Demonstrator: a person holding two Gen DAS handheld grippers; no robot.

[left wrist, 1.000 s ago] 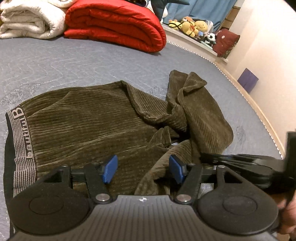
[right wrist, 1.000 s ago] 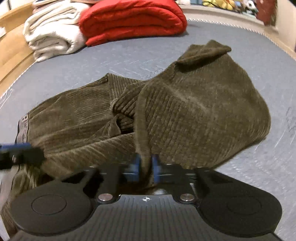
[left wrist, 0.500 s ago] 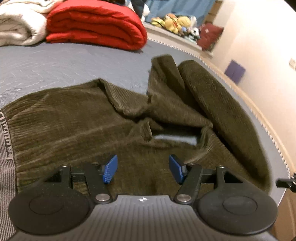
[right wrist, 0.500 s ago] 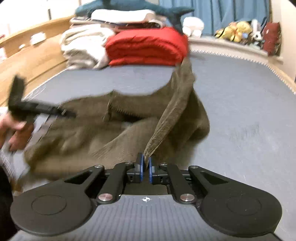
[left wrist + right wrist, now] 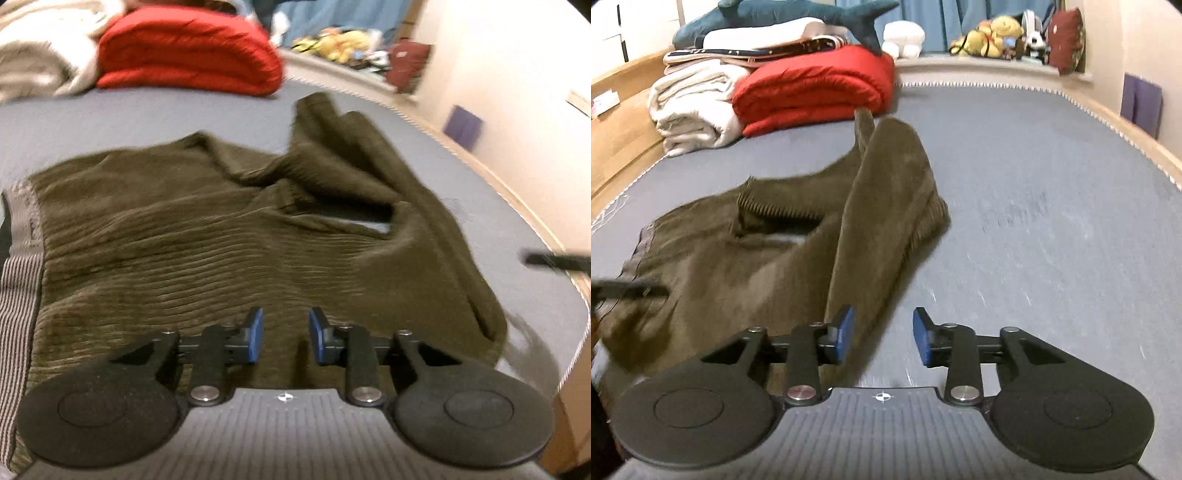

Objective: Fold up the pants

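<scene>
The olive corduroy pants [image 5: 207, 243] lie crumpled on the grey bed [image 5: 147, 114], with the striped grey waistband [image 5: 22, 236] at the left. One leg [image 5: 882, 192] stretches from near my right gripper toward the far side. My left gripper [image 5: 282, 334] is open and empty, low over the near part of the pants. My right gripper [image 5: 882, 336] is open and empty, with its left pad [image 5: 844, 334] at the near end of that leg. The other gripper's tip shows at each view's edge.
A folded red duvet [image 5: 816, 92] and a folded white blanket [image 5: 694, 107] lie at the far side of the bed. Plush toys [image 5: 997, 33] sit on a ledge behind. The wooden bed frame [image 5: 617, 136] runs along the left and a wall [image 5: 517, 74] stands at the right.
My right gripper was shut on the pant leg and has opened, letting the leg drop flat on the bed. My left gripper's jaws have narrowed a little and it moved over the pants.
</scene>
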